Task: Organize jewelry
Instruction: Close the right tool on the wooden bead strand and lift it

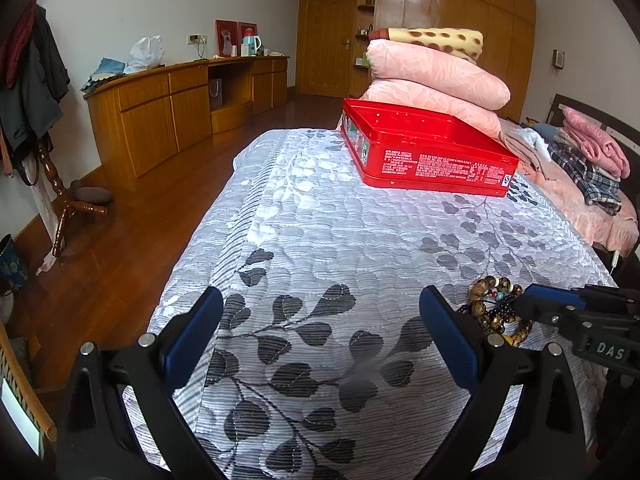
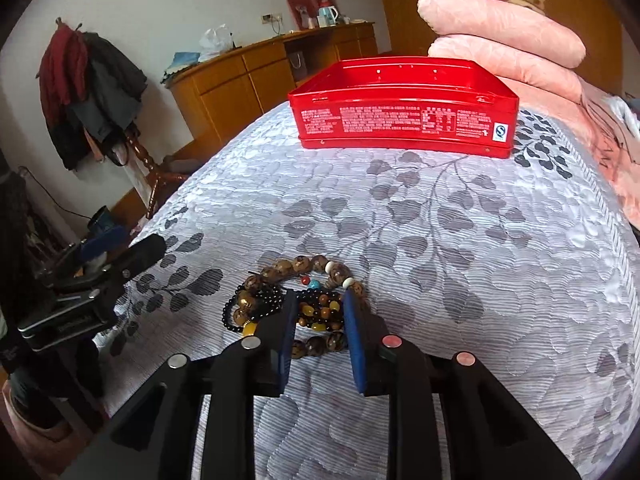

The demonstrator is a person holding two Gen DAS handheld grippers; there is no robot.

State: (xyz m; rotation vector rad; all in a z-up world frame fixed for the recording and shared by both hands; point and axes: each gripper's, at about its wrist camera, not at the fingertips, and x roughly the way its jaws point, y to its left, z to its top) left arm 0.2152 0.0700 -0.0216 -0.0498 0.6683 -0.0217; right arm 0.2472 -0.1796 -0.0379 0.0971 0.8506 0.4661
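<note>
A pile of bead bracelets (image 2: 304, 304) lies on the grey leaf-patterned bedspread (image 2: 440, 240): brown wooden beads, black beads, amber and yellow ones. My right gripper (image 2: 320, 304) is partly open, its blue pads on either side of the amber beads, not closed on them. The pile also shows in the left wrist view (image 1: 494, 308), with the right gripper (image 1: 532, 304) reaching in from the right. My left gripper (image 1: 320, 308) is wide open and empty over the bedspread, left of the pile. An open red tin box (image 2: 404, 120) stands further back; it also shows in the left wrist view (image 1: 428, 152).
Folded pink quilts (image 1: 436, 80) stack behind the red box. Folded clothes (image 1: 588, 160) lie at the right. The bed's left edge (image 1: 208, 220) drops to a wooden floor. A coat rack (image 1: 36, 120) and a wooden sideboard (image 1: 180, 96) stand along the wall.
</note>
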